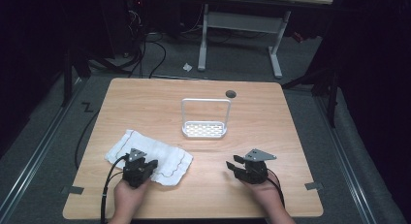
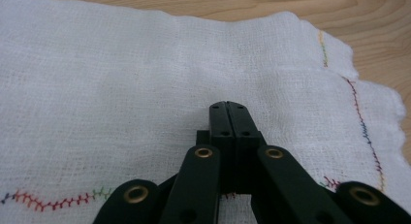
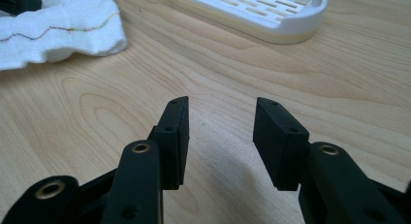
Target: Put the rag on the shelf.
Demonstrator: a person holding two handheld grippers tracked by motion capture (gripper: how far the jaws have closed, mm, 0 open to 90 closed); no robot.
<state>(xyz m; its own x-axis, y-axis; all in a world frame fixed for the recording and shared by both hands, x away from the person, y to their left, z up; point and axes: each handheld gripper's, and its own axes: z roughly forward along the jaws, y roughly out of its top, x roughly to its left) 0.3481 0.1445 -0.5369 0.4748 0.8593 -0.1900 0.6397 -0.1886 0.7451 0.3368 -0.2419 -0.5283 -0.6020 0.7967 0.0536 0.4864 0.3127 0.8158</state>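
A white gauze cloth (image 1: 157, 153) with coloured stitching along its hem lies flat on the wooden table (image 1: 276, 132), front left. My left gripper (image 1: 151, 165) rests over the cloth's near edge. In the left gripper view its jaws are shut (image 2: 228, 107) above the cloth (image 2: 121, 88), and no fabric bunches between them. My right gripper (image 1: 233, 162) is at the front right, open (image 3: 220, 117) over bare wood with nothing between its fingers. A white rack (image 1: 204, 130) with a slotted base and a tall frame stands mid-table; its base (image 3: 271, 15) lies ahead of the right gripper, the cloth (image 3: 58, 25) to its left.
A dark round hole (image 1: 230, 93) sits in the tabletop behind the rack. Beyond the table are a white-legged desk (image 1: 242, 35) and floor cables (image 1: 145, 49). Bare wood stretches between the two grippers and along the right side.
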